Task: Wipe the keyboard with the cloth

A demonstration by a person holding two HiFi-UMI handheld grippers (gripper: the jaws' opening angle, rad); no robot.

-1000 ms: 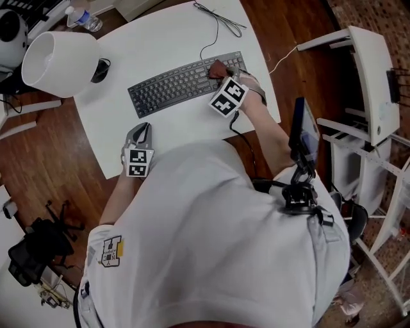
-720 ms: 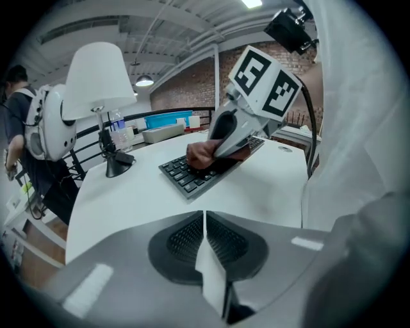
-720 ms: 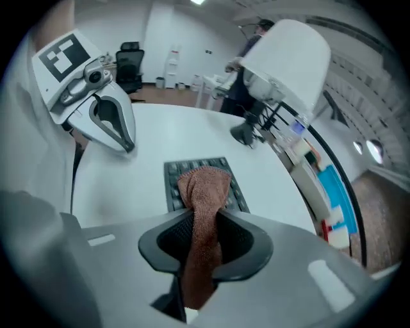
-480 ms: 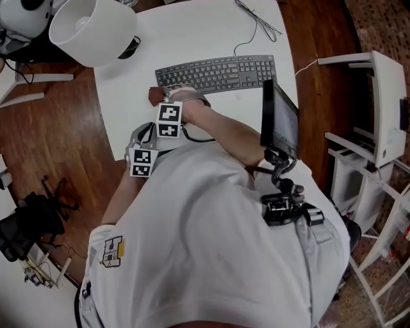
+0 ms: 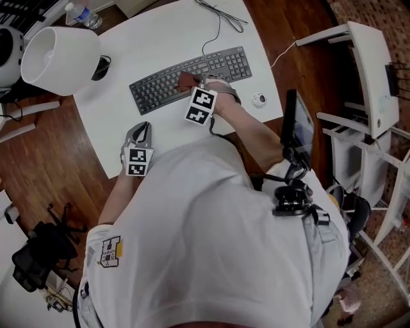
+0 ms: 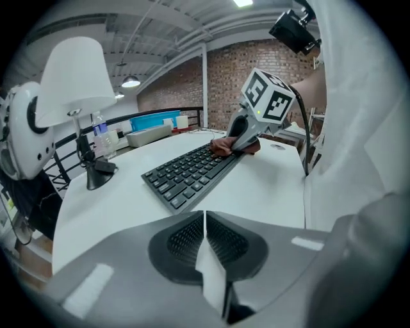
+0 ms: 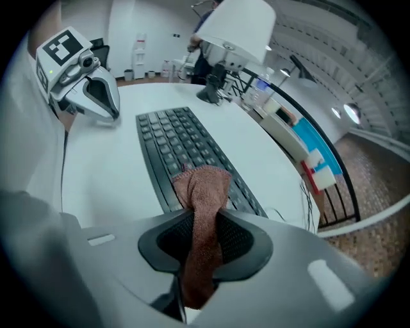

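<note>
A black keyboard (image 5: 189, 77) lies aslant on the white table (image 5: 154, 38). My right gripper (image 7: 206, 221) is shut on a brown cloth (image 7: 204, 198), whose free end rests on the keys about mid-keyboard, toward the near edge. The cloth (image 5: 187, 80) peeks out ahead of the right gripper (image 5: 192, 86) in the head view. My left gripper (image 5: 139, 133) rests near the table's front left edge, apart from the keyboard (image 6: 189, 174). Its jaws (image 6: 205, 240) are shut with nothing in them. The left gripper view shows the right gripper (image 6: 240, 138) and the cloth (image 6: 224, 147) on the keyboard's far half.
A white lamp (image 5: 59, 61) stands on a dark base at the table's left. A water bottle (image 5: 82, 17) sits at the far left corner. A small round white object (image 5: 259, 99) lies right of the keyboard. The keyboard's cable (image 5: 214, 29) trails across the far side. A white shelf (image 5: 371, 83) stands to the right.
The right gripper with the cloth swept from the keyboard's right end to its left end, then back to about the middle. The left gripper has stayed put.
</note>
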